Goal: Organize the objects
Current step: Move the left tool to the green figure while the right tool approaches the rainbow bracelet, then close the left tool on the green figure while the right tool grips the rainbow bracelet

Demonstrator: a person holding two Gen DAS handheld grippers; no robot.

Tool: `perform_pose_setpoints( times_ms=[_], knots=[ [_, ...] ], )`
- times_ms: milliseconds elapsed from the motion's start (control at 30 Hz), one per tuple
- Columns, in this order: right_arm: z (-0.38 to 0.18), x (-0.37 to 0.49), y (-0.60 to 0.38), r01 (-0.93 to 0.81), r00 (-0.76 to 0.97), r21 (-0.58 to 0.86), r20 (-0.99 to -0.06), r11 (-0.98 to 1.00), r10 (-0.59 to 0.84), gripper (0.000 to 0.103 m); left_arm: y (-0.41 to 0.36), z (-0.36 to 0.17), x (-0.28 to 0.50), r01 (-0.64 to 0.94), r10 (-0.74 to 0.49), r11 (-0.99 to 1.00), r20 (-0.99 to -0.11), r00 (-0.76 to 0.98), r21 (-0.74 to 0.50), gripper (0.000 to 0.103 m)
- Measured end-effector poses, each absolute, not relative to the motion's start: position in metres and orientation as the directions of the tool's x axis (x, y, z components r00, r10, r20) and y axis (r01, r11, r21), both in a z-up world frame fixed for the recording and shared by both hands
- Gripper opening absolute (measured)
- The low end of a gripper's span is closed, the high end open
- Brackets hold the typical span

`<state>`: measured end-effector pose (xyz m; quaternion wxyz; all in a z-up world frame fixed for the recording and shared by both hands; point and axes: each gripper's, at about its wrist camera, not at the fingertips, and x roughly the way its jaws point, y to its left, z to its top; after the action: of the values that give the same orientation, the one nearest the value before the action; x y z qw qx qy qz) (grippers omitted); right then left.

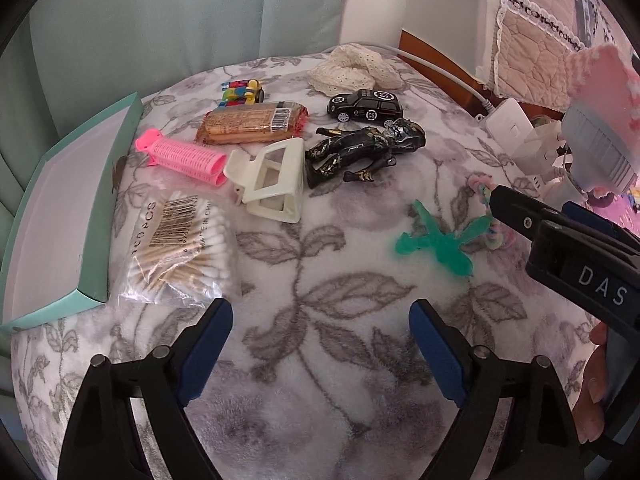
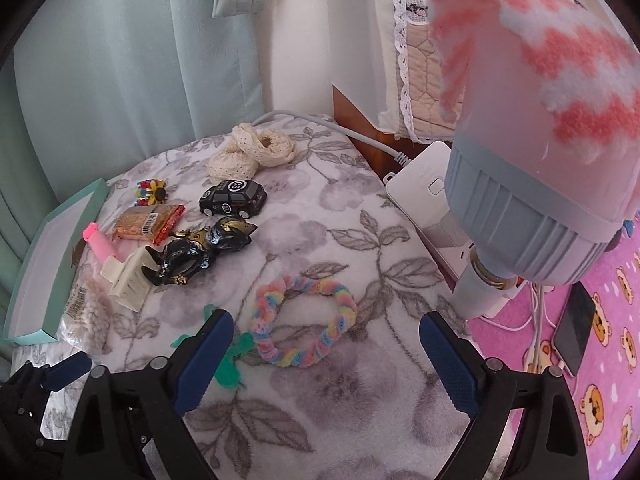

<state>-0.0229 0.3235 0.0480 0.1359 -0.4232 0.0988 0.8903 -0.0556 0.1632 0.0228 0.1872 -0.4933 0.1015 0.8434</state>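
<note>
Left gripper [image 1: 320, 344]: fingers spread wide apart, nothing between them, hovering over bare floral blanket [image 1: 320, 360]. Right gripper [image 2: 324, 352]: fingers likewise splayed, empty.

Just ahead of the right gripper lies a rainbow braided hair tie [image 2: 304, 320], a flat loop, long axis running left-near to right-far, sitting between and slightly beyond the fingers; contact can't be judged. A green plastic figure [image 2: 228, 368] lies partly behind the right gripper's left finger; in the left wrist view its body [image 1: 440, 240] runs diagonally, w/ limbs spread.

Farther out, well apart from both grippers: a black-and-gold action figure [image 1: 360, 152] lying on its side, head to the right; a cream hair claw [image 1: 272, 184] beside it; a pink hair roller [image 1: 184, 156], long axis left-right; a bag of cotton swabs [image 1: 180, 248]; a snack packet [image 1: 252, 122]; a black toy car [image 1: 366, 106]; a small multicolour toy [image 1: 242, 92]; cream lace fabric [image 1: 352, 68].

A teal box lid [image 1: 60, 220] sits at the blanket's left edge. Pale green curtain [image 1: 160, 12] behind; white power strip [image 2: 424, 188] and pink cartoon-bear mat [image 2: 600, 360] to the right.
</note>
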Motion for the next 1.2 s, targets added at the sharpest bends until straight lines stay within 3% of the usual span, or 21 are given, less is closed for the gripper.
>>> perform_pose_setpoints(
  times_ms=[133,667,933,1200],
  knots=[
    [0.045,-0.025,0.325,-0.310,-0.603,0.071,-0.786,-0.948,0.138,0.092,0.166,0.025,-0.051,-0.415,0.220,-0.910,-0.868,-0.445,-0.018,0.082],
    [0.037,-0.033,0.336,-0.308,-0.588,0.138,-0.805,-0.941,0.075,0.083,0.210,0.036,-0.063,-0.528,0.348,-0.844,-0.847,-0.402,-0.096,0.082],
    [0.033,-0.036,0.334,-0.284,-0.580,0.166,-0.814,-0.944,0.031,0.066,0.216,0.024,-0.066,-0.523,0.375,-0.841,-0.844,-0.383,-0.136,0.081],
    [0.036,-0.030,0.333,-0.275,-0.590,0.166,-0.807,-0.947,0.030,0.056,0.213,0.021,-0.065,-0.517,0.409,-0.835,-0.840,-0.357,-0.186,0.054]
  ],
)
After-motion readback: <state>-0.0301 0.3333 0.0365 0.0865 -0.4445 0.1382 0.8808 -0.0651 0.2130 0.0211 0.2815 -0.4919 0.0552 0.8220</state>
